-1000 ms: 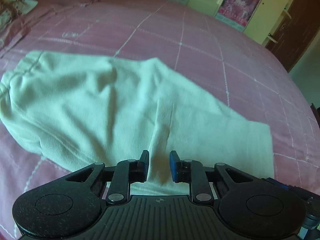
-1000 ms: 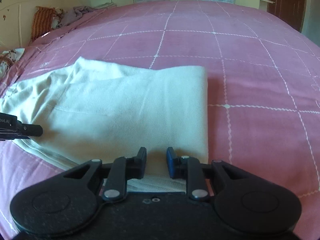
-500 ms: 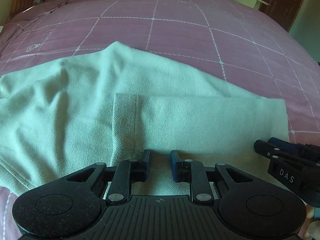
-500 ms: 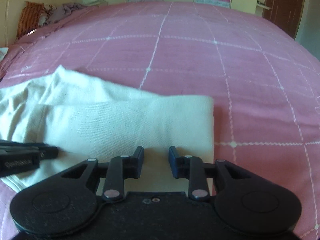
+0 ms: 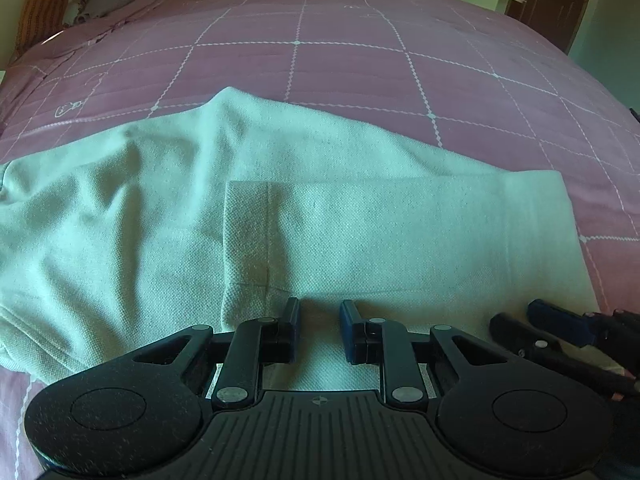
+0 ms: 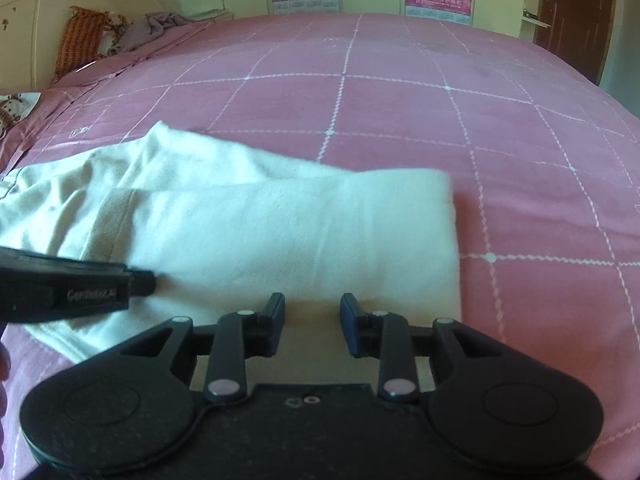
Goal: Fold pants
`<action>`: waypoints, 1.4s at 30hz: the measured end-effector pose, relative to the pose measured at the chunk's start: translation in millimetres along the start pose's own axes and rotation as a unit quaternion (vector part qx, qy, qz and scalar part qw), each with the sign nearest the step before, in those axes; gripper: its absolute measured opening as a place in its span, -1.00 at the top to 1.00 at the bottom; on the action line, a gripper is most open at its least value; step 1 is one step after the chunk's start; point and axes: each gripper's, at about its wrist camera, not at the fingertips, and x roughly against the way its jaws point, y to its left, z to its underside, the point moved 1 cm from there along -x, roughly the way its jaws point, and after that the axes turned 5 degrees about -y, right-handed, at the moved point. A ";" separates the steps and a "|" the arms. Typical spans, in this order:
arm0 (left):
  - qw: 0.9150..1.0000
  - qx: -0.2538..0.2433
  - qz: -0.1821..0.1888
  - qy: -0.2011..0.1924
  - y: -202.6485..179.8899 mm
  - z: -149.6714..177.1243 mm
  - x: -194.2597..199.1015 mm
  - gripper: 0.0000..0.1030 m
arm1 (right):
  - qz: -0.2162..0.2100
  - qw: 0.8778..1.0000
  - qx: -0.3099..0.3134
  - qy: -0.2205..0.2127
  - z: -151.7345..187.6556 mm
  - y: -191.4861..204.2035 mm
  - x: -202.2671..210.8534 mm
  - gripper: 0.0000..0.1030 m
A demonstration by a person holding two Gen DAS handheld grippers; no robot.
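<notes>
the pants (image 5: 320, 220) lie flat on the pink bed (image 5: 360, 60), near the bed's front edge, with one leg folded back over the rest. my left gripper (image 5: 319, 330) is low over the near edge of the folded leg, and the cloth runs under the gap between its jaws. the jaws are a little apart and i cannot tell if they pinch the cloth. my right gripper (image 6: 312, 330) is just beside it, at the near right corner of the fold. its jaws have just been opening, and they stand loose with cloth below them, not squeezing it. the fold's right edge is straight, and past it is bare pink cover. the far half of the bed is wide open, up to the pillow (image 6: 78, 38) in the far left corner.
</notes>
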 end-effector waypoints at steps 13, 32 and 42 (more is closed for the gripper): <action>1.000 0.003 0.003 -0.010 19.6 22.4 43.2 0.57 | -0.036 0.999 -0.026 -0.008 10.3 27.5 29.2 0.34; 0.964 0.251 -0.085 -0.013 232.8 52.5 61.3 -0.15 | -0.067 0.998 0.007 0.008 -1.1 100.6 9.4 0.18; 0.906 0.422 0.019 -0.015 292.0 80.3 28.1 -0.18 | -0.070 0.997 0.021 0.014 1.1 115.5 1.8 0.13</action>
